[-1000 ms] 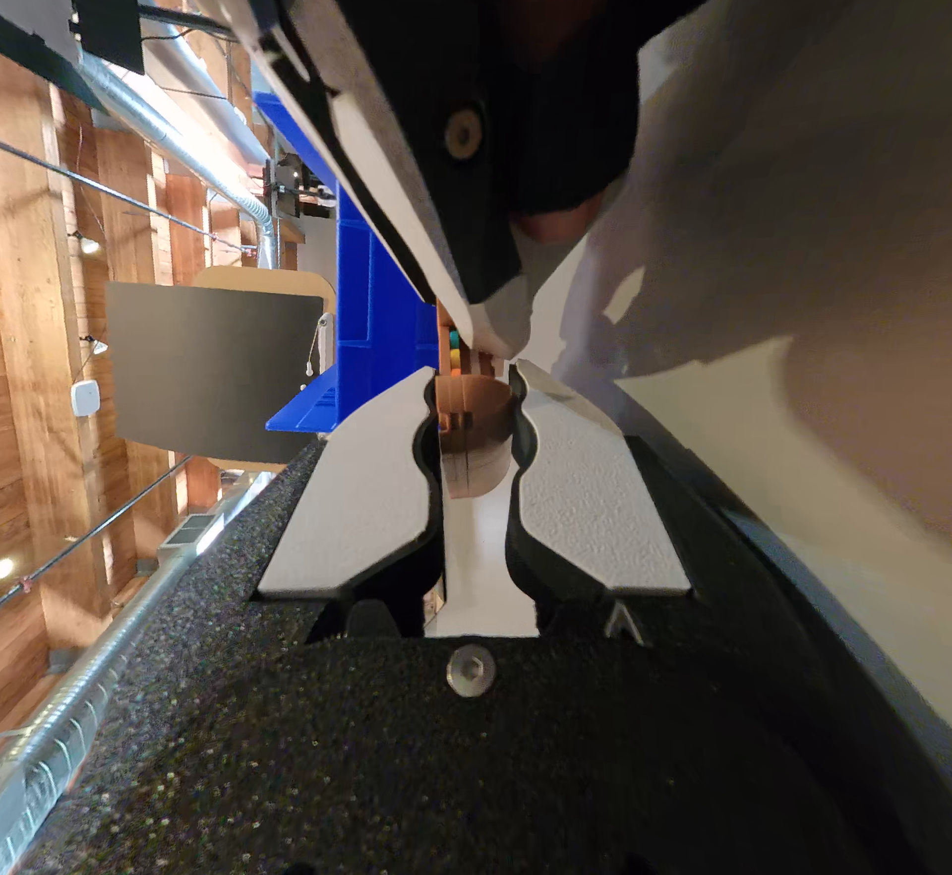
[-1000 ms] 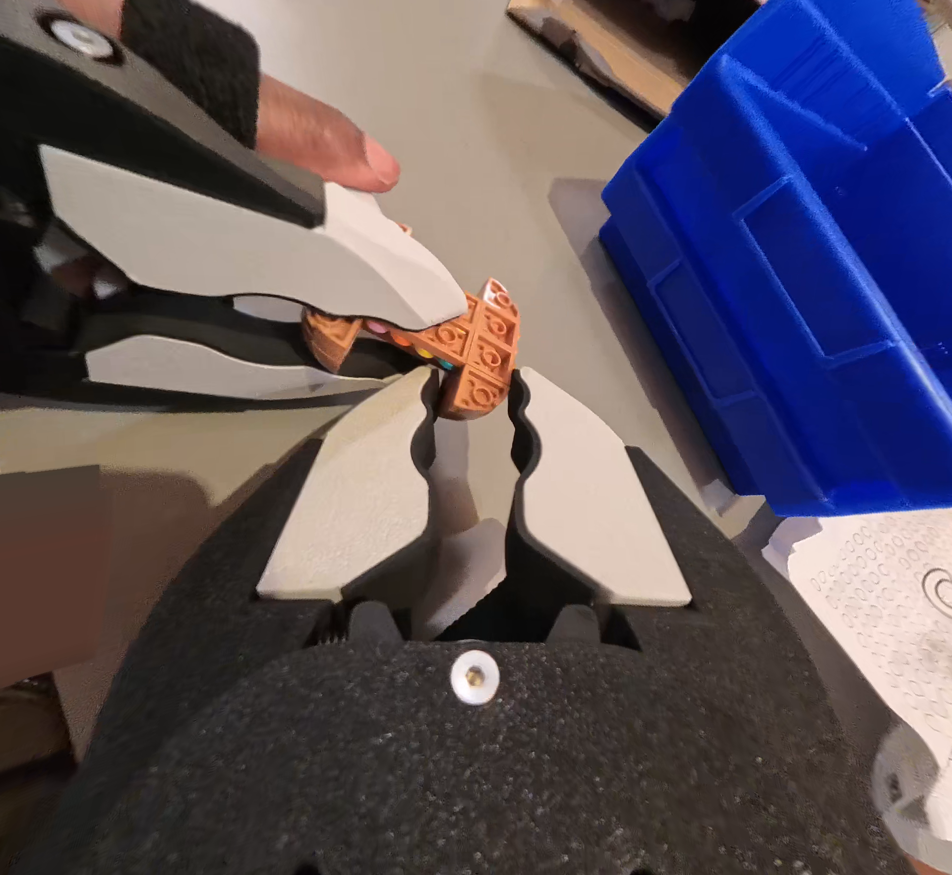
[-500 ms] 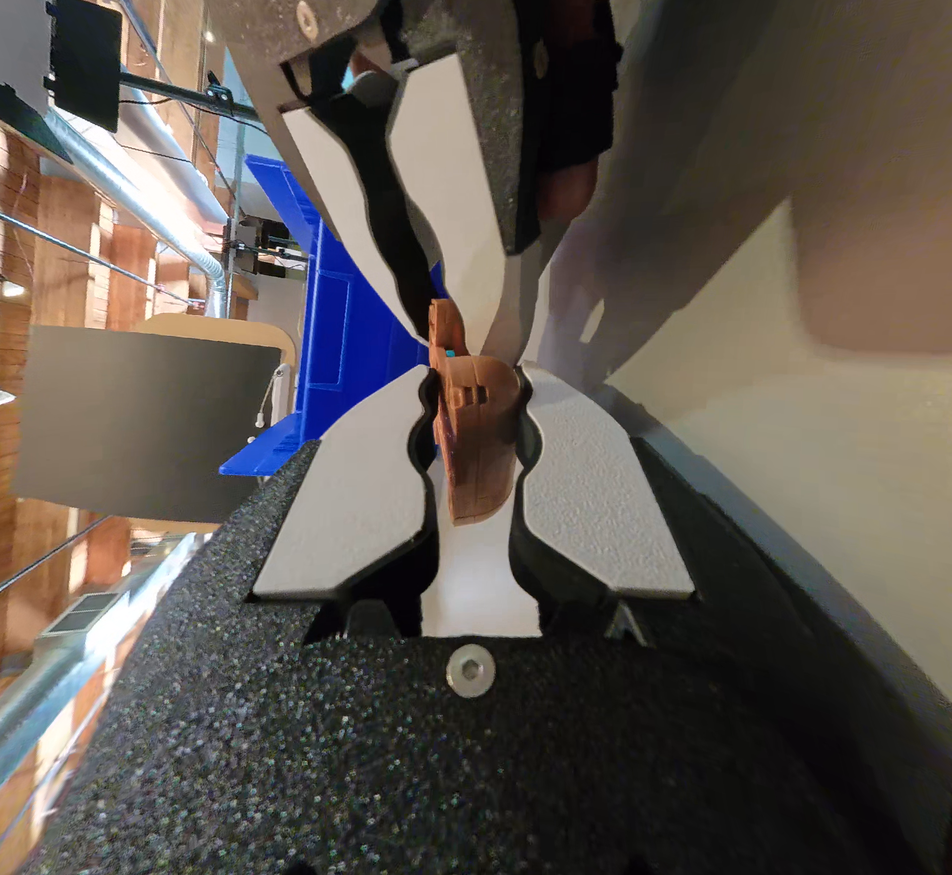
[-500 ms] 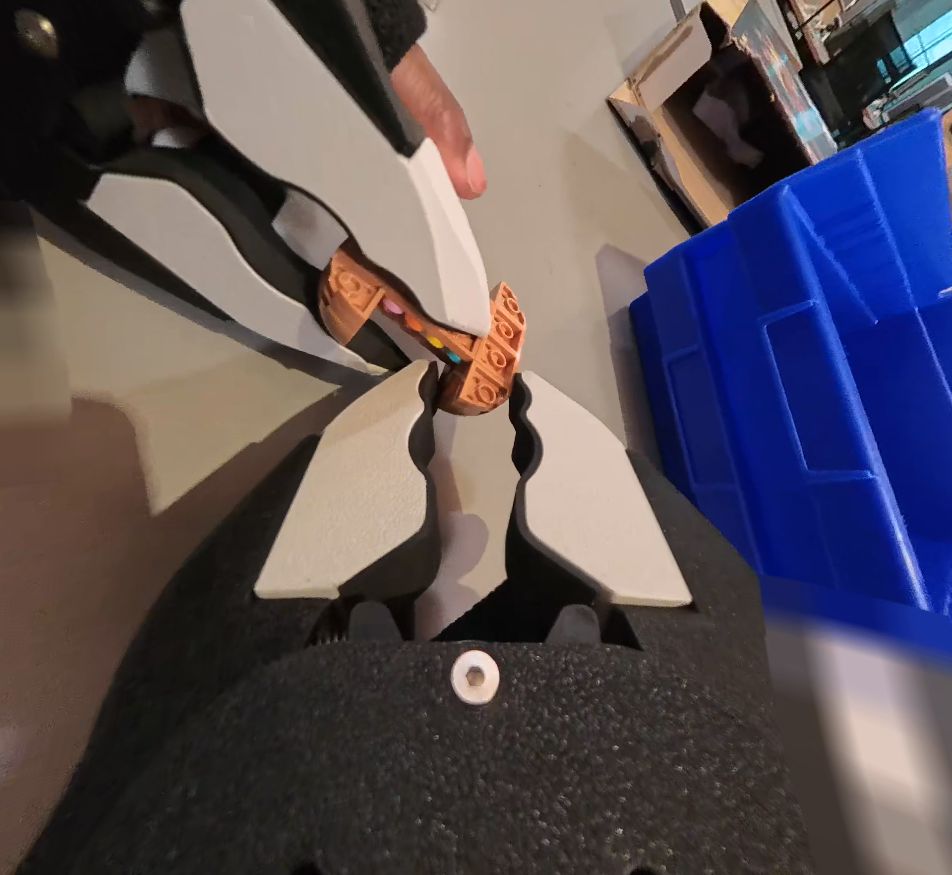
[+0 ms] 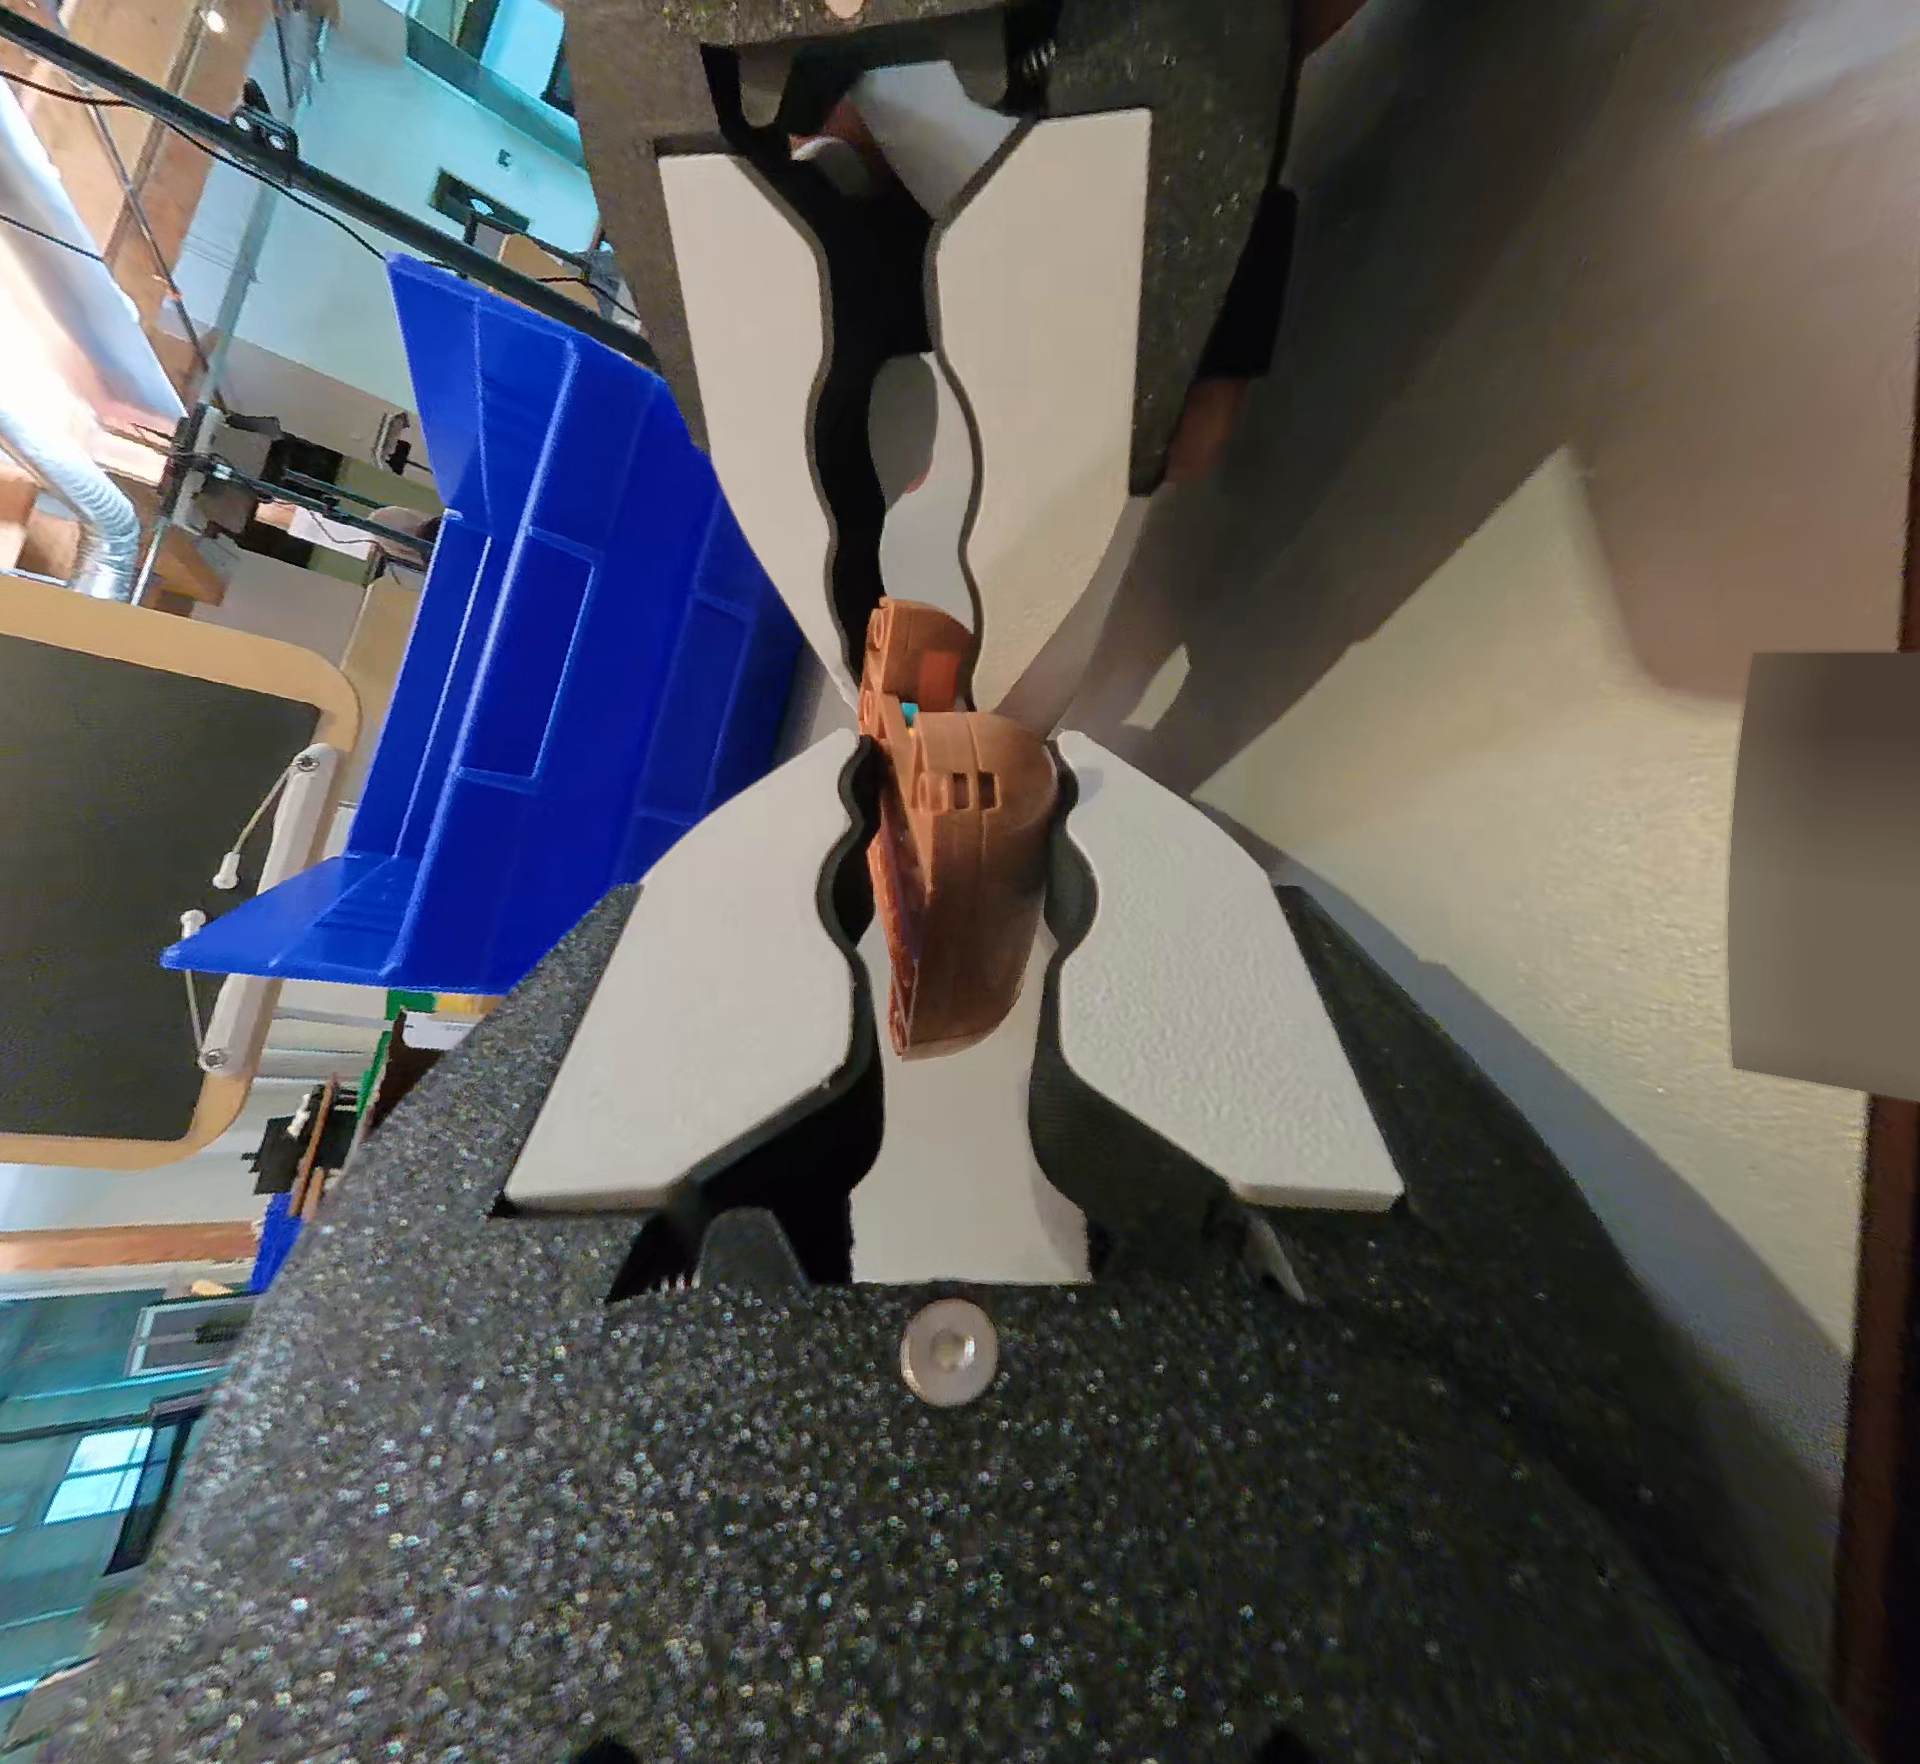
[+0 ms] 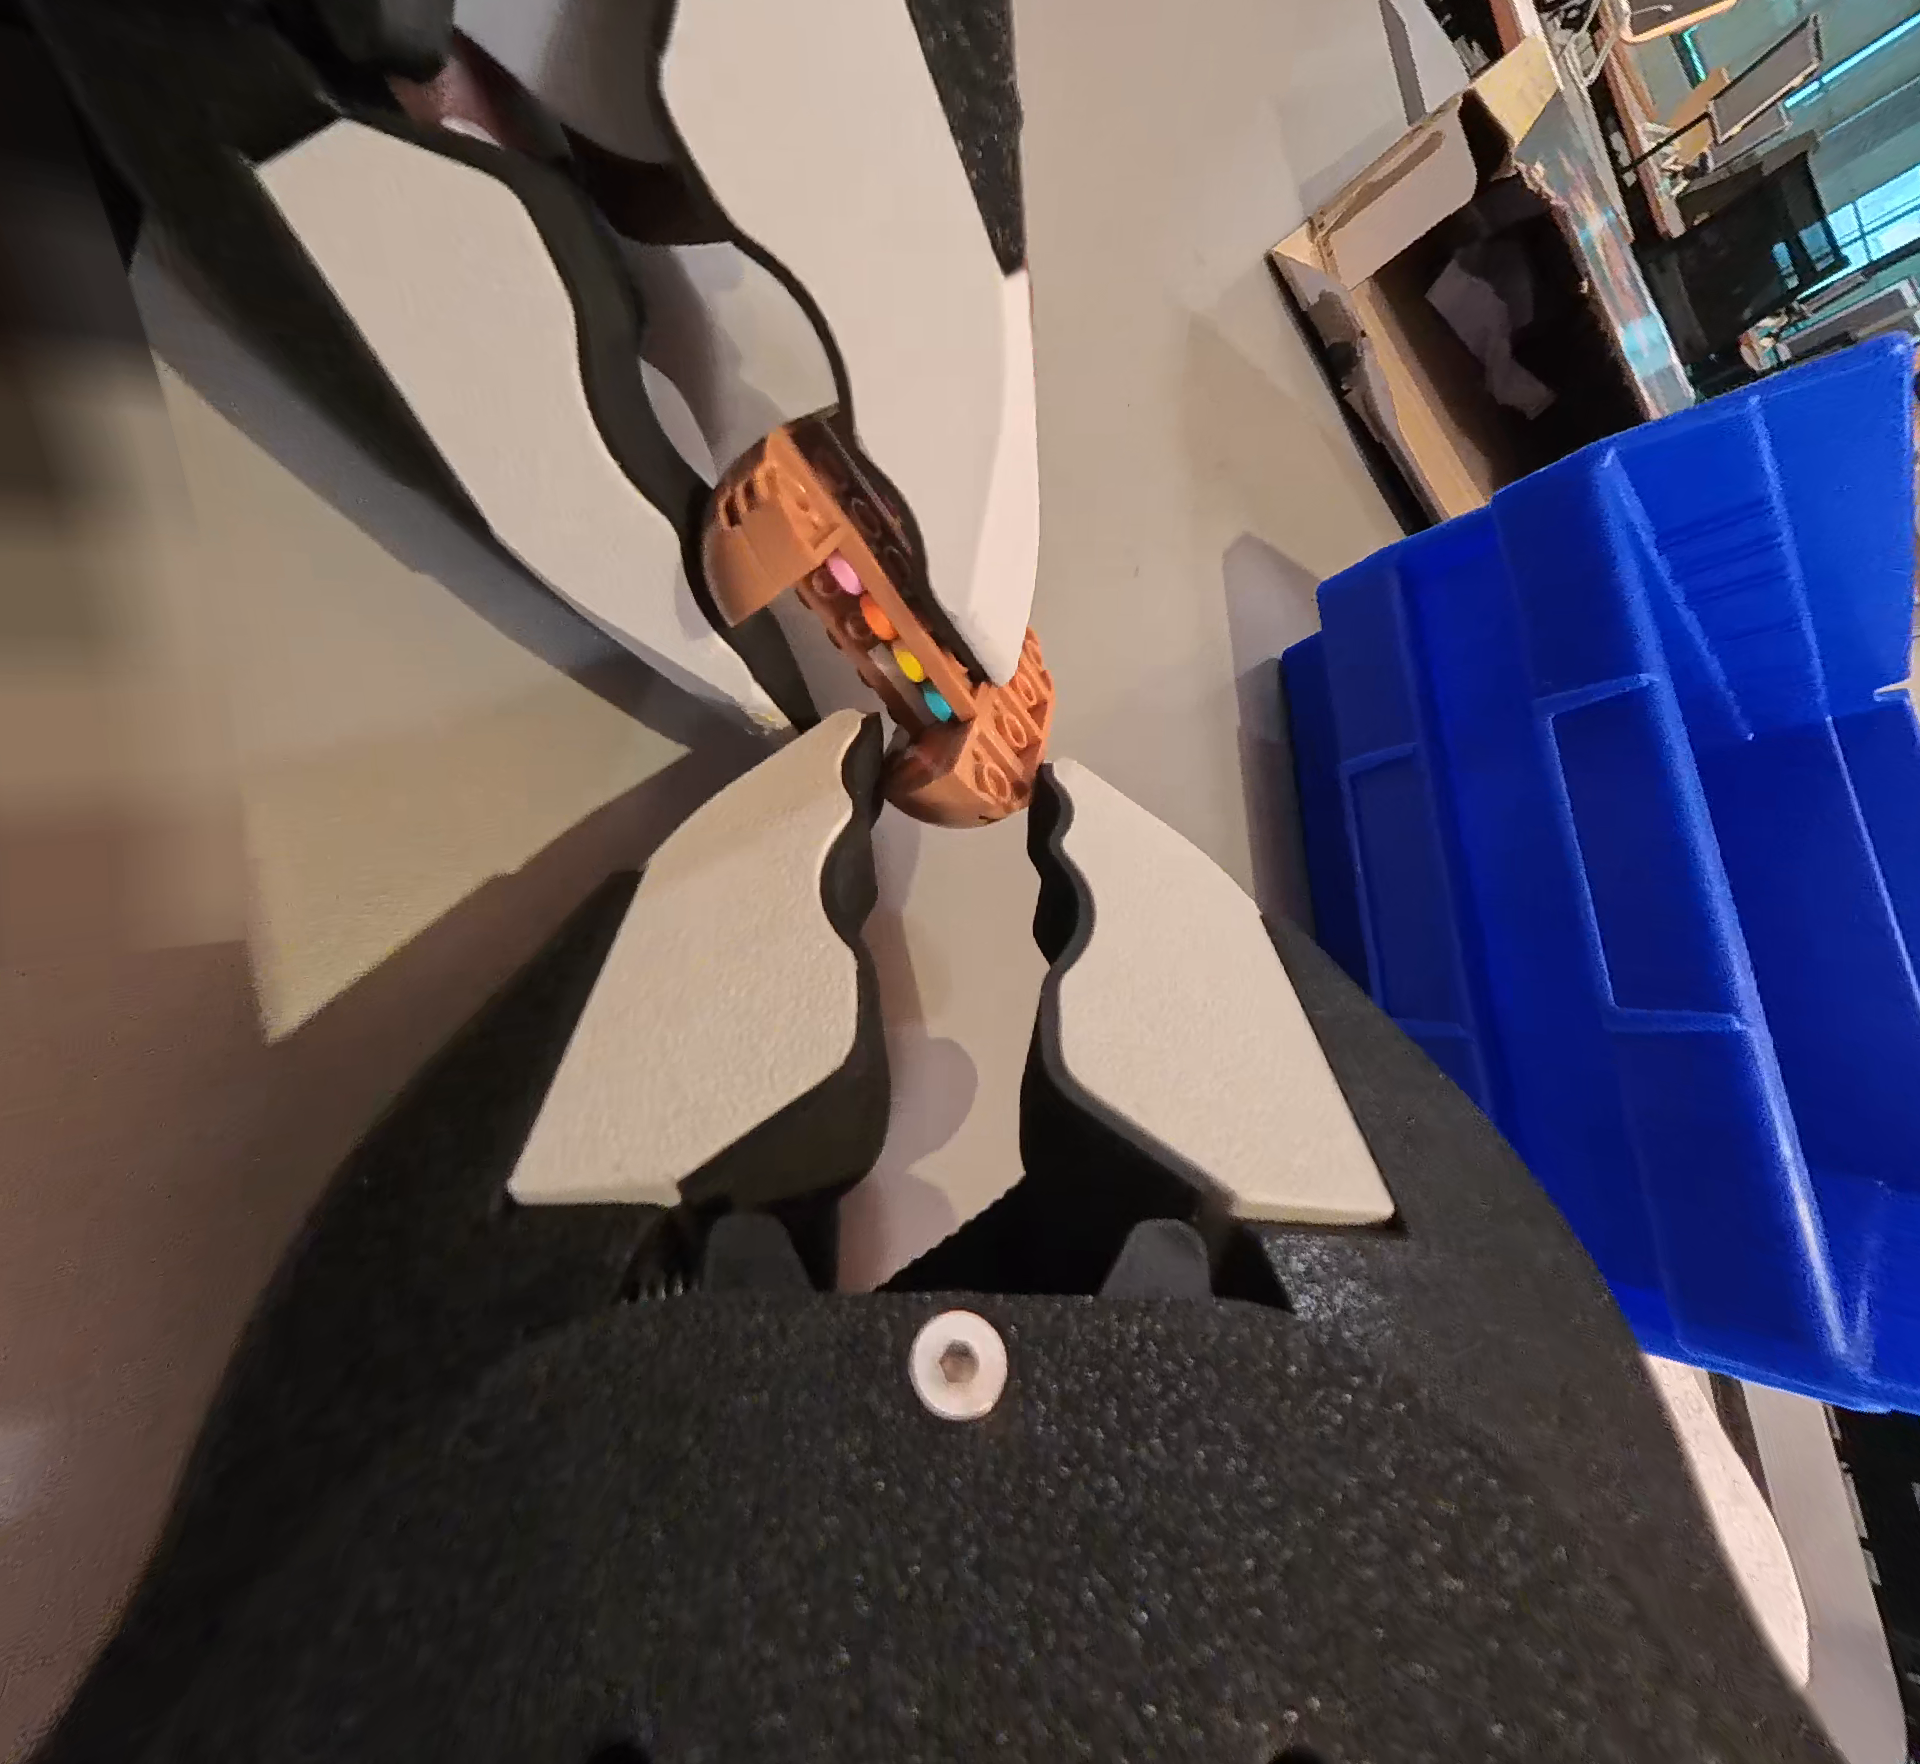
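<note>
Two tongs here, nose to nose, both clamped on the same thing: one curved brown toy-brick assembly (image 5: 961, 867), an arch-shaped build of studded plastic bricks. It's up in the air above the pale grey bench (image 6: 1143, 280), not resting on anything.

The left tongs (image 5: 956, 758) have one end of the arch pinched between their grey fingertips, with the brick running back down between the fingers. Seen from the other camera, the left tongs (image 6: 894, 675) come in from the top of the frame and squeeze the arch from both sides.

The right tongs (image 6: 951, 758) grip the other, rounded end of the brown piece (image 6: 971, 764) right at their tips. Along the inner side of the arch sits a row of four little round studs (image 6: 894, 639): pink, orange, yellow and teal. In the left view the right tongs (image 5: 920, 675) hang down from the top, tips closed on the far end.

One big blue plastic storage bin (image 6: 1621, 831) sits on the bench just to the right, near the tongs but not touching. Behind it there's one open cardboard box (image 6: 1455, 312) with something crumpled inside, can't tell what.
</note>
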